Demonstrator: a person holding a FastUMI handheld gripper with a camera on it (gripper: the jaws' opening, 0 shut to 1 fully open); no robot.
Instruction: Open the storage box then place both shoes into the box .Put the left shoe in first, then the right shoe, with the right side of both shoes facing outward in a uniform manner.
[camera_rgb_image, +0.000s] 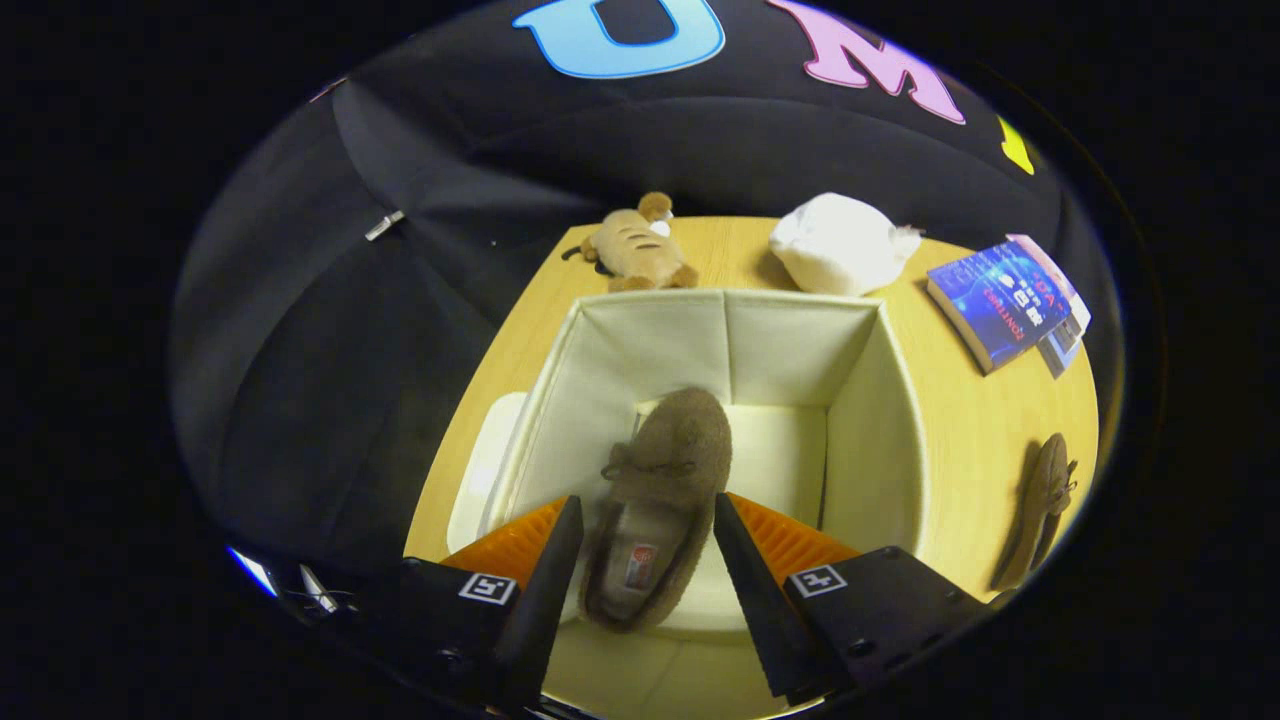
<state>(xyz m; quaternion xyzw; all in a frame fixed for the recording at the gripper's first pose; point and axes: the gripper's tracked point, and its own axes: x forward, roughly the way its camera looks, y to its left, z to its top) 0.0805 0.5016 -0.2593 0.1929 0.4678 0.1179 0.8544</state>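
Standing on the wooden surface (960, 420), the open storage box (880, 420) was the largest thing, its cream walls upright and its lid (478, 470) lying flat just beside it. Beyond the box lay a white bag (840, 243), a blue book (1000, 300) and a plush toy (635, 250). Inside the box, one brown shoe (670, 450) hung between the fingers of the tongs (640, 545), toe pointing away and opening up. The tongs appeared clamped on the shoe at its heel part, though the contact itself was hard to see. The second shoe (1045, 500) rested on the surface beside the box, well apart. From here the risk seemed to be a bad release: soft sides could let the shoe twist and land facing the wrong way.
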